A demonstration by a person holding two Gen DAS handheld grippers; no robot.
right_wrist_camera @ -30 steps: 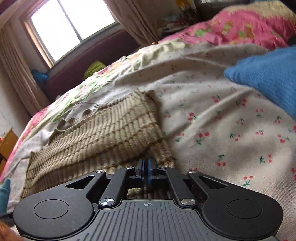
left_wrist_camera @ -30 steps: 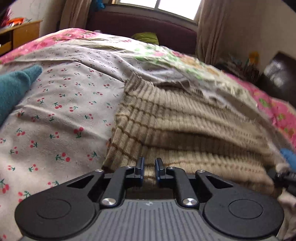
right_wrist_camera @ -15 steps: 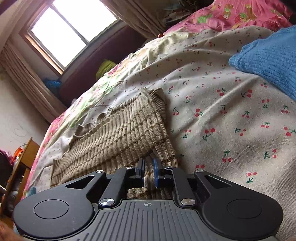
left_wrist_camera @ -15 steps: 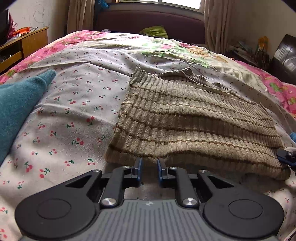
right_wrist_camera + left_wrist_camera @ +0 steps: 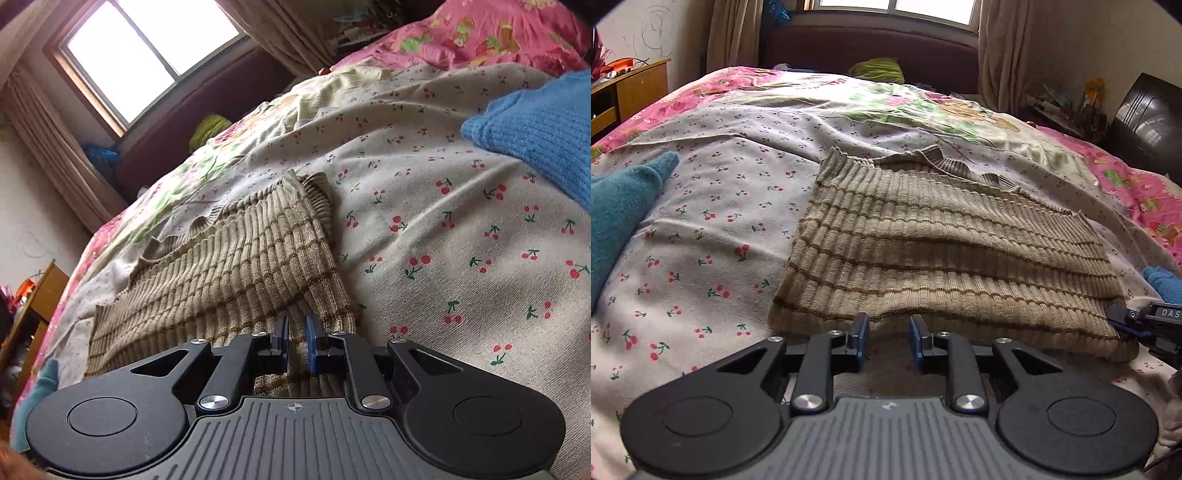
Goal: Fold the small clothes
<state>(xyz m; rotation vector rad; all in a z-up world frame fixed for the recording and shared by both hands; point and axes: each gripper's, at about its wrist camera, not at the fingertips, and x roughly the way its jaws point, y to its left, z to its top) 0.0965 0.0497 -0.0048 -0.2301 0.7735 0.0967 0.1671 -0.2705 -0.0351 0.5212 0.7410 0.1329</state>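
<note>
Releasing the folded sweater

Lying on the bed, the ribbed tan sweater is folded once. Left gripper and right gripper, jaws just parted narrowly, hold nothing; next, regrasp a side edge.

A bright daylit window sits at upper left of the right wrist view, flanked by beige fabric curtains. A dark maroon padded headboard stands below (top centre), a wooden desk at left.
</note>
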